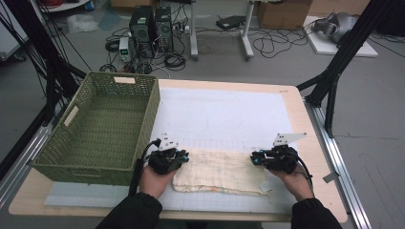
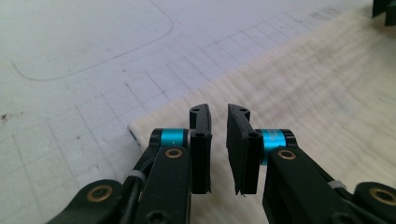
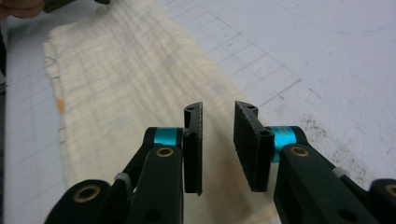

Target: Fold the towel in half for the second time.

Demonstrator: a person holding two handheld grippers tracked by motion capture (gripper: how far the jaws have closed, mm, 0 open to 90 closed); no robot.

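Both my grippers sat low at the two ends of the folded cloth (image 1: 220, 172), jaws nearly closed.

My left hand (image 1: 155, 180) held the left gripper (image 1: 184, 157) at the cloth's left end, forearm in a dark sleeve coming up from the near edge, jaws pointing across toward the cloth's middle. Its black jaws stood a narrow gap apart above the cloth's corner, with nothing pinched between them. My right hand (image 1: 296, 180) held the right gripper (image 1: 254, 159) at the cloth's right end, facing back toward the left one. Its jaws stood slightly wider apart, pads parallel, hanging over the cloth's edge without gripping it.
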